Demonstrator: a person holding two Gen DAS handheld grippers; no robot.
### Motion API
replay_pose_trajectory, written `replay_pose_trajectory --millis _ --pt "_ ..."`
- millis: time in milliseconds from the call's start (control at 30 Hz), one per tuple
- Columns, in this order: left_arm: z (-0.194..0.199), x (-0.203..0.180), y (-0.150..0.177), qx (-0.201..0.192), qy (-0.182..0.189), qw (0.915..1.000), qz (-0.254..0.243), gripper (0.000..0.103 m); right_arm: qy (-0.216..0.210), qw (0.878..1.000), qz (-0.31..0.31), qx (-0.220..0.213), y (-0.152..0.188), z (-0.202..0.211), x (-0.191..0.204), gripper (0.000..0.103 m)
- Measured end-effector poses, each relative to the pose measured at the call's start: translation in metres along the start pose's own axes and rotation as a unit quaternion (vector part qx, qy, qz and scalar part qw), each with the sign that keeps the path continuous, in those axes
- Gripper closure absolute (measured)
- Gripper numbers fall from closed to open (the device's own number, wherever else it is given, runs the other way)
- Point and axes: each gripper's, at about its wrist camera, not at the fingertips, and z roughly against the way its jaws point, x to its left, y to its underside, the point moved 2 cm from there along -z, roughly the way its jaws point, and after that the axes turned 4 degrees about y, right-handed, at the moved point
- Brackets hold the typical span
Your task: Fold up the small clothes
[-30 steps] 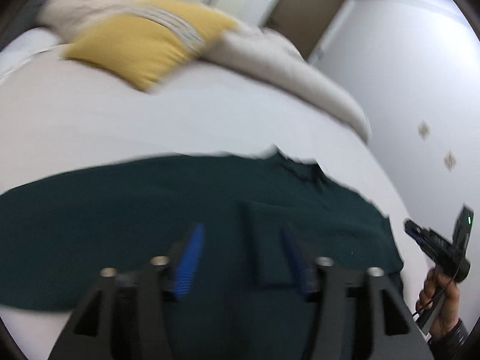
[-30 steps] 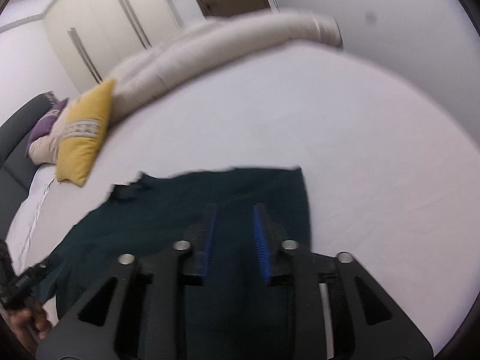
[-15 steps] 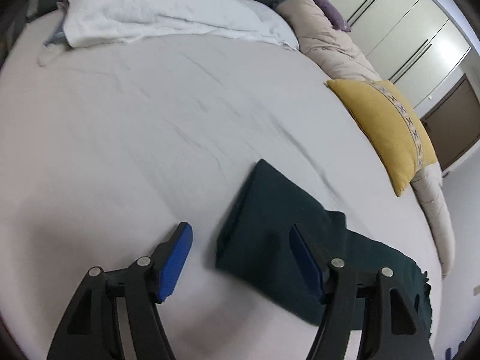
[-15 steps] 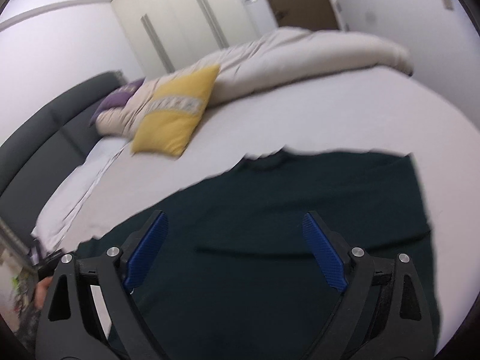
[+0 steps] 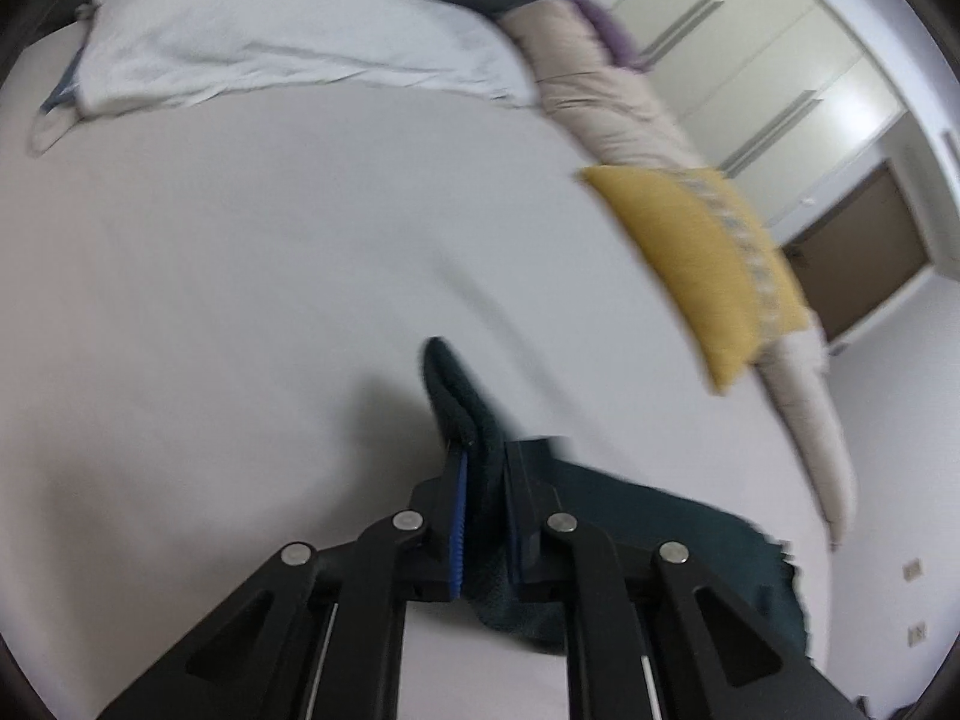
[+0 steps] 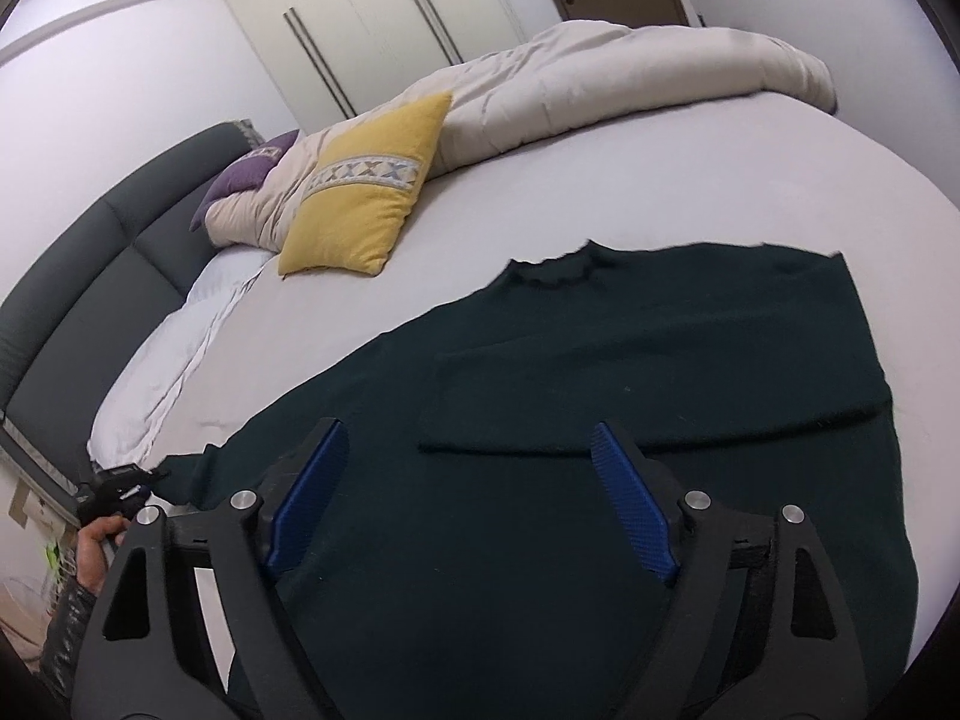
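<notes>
A dark green sweater (image 6: 600, 396) lies spread flat on the white bed (image 6: 660, 180), its right sleeve folded across the chest. My right gripper (image 6: 471, 492) is open and empty, hovering over the sweater's lower middle. My left gripper (image 5: 483, 474) is shut on the cuff end of the sweater's left sleeve (image 5: 462, 408), which sticks up between the blue pads; the rest of the sweater (image 5: 690, 564) trails to the right. The left gripper also shows in the right wrist view (image 6: 120, 483), held in a hand at the sleeve's far left end.
A yellow cushion (image 6: 366, 204) and a rolled beige duvet (image 6: 600, 78) lie along the bed's far side. A white pillow (image 5: 270, 42) lies by the dark headboard (image 6: 90, 276). Wardrobe doors (image 6: 372, 18) and a brown door (image 5: 864, 252) stand behind.
My left gripper has closed on the left sleeve's cuff, which lay flat between open fingers half a second ago. My right gripper opened a second ago and stays open over the sweater.
</notes>
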Motion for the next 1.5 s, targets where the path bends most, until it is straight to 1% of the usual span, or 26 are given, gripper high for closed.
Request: replay_pose_trajectory --millis 67,100,167,233,267,333,367,467,567,633,667,700,733,800,833,933,967,1000,1067,1100,1133,1167,1233,1267,1400,1500 --pt "0.006 -0.046 0.010 0.003 0.036 0.9989 -0.031 0.092 0.003 1.000 -0.013 0.000 0.003 0.004 -0.013 0.022" --pt "0.007 -0.081 0.020 0.009 0.062 0.9965 -0.055 0.092 0.006 1.000 -0.018 -0.001 0.004 0.006 -0.018 0.022" --pt "0.006 -0.129 0.041 0.022 0.099 0.9909 -0.089 0.092 0.010 0.999 -0.031 -0.002 0.008 0.010 -0.032 0.022" --pt "-0.001 -0.184 0.074 0.045 0.139 0.9811 -0.126 0.092 0.014 0.999 -0.049 -0.001 0.013 0.013 -0.048 0.022" --pt "-0.007 -0.215 0.097 0.057 0.157 0.9740 -0.153 0.092 0.017 0.998 -0.059 -0.001 0.015 0.014 -0.055 0.022" --pt "-0.022 -0.254 0.134 0.078 0.179 0.9638 -0.181 0.092 0.021 0.996 -0.082 0.001 0.019 0.015 -0.074 0.022" --pt "-0.035 -0.274 0.160 0.101 0.190 0.9579 -0.190 0.092 0.021 0.996 -0.091 0.004 0.021 0.015 -0.079 0.022" --pt "-0.069 -0.307 0.226 0.147 0.196 0.9437 -0.222 0.092 0.029 0.992 -0.124 0.021 0.031 0.009 -0.105 0.022" --pt "-0.107 -0.312 0.281 0.207 0.190 0.9332 -0.225 0.087 0.031 0.989 -0.140 0.045 0.041 -0.004 -0.117 0.022" --pt "-0.119 -0.304 0.301 0.238 0.175 0.9296 -0.220 0.072 0.028 0.987 -0.144 0.063 0.046 -0.016 -0.120 0.022" --pt "-0.120 -0.298 0.304 0.247 0.177 0.9286 -0.212 0.072 0.023 0.987 -0.144 0.072 0.047 -0.023 -0.118 0.022" --pt "-0.114 -0.294 0.303 0.245 0.187 0.9283 -0.208 0.065 0.017 0.986 -0.143 0.079 0.048 -0.029 -0.115 0.022" --pt "-0.105 -0.291 0.302 0.243 0.193 0.9272 -0.209 0.048 0.012 0.987 -0.139 0.083 0.047 -0.035 -0.112 0.022" --pt "-0.082 -0.284 0.291 0.224 0.205 0.9286 -0.213 0.027 0.000 0.988 -0.125 0.090 0.042 -0.049 -0.098 0.022" --pt "-0.071 -0.278 0.283 0.207 0.212 0.9315 -0.211 0.022 -0.008 0.988 -0.118 0.094 0.040 -0.056 -0.091 0.022" --pt "-0.043 -0.259 0.260 0.184 0.230 0.9361 -0.193 0.021 -0.036 0.989 -0.092 0.112 0.032 -0.084 -0.057 0.022" --pt "-0.038 -0.249 0.251 0.172 0.223 0.9407 -0.190 0.022 -0.033 0.989 -0.079 0.123 0.032 -0.095 -0.048 0.022" --pt "-0.035 -0.240 0.247 0.164 0.213 0.9447 -0.188 0.022 -0.026 0.988 -0.069 0.137 0.032 -0.106 -0.041 0.022" --pt "-0.034 -0.226 0.228 0.147 0.199 0.9518 -0.181 0.022 0.005 0.985 -0.060 0.164 0.034 -0.134 -0.032 0.028" --pt "-0.034 -0.218 0.218 0.139 0.188 0.9563 -0.176 0.022 0.013 0.985 -0.057 0.165 0.033 -0.140 -0.029 0.030" --pt "-0.037 -0.211 0.210 0.134 0.177 0.9602 -0.170 0.022 0.020 0.986 -0.045 0.159 0.030 -0.146 -0.023 0.046" --pt "-0.039 -0.201 0.200 0.129 0.169 0.9645 -0.157 0.023 0.031 0.986 -0.032 0.160 0.030 -0.149 -0.016 0.074" --pt "-0.043 -0.189 0.186 0.120 0.157 0.9704 -0.139 0.023 0.050 0.984 -0.019 0.172 0.027 -0.156 -0.011 0.086" --pt "-0.044 -0.186 0.178 0.114 0.153 0.9727 -0.133 0.023 0.050 0.984 -0.016 0.171 0.025 -0.155 -0.008 0.097" --pt "-0.047 -0.182 0.156 0.097 0.139 0.9756 -0.140 0.023 0.035 0.990 0.026 0.136 0.003 -0.129 0.010 0.097" --pt "-0.053 -0.184 0.146 0.093 0.133 0.9770 -0.139 0.023 0.036 0.993 0.058 0.093 -0.028 -0.102 0.013 0.097"
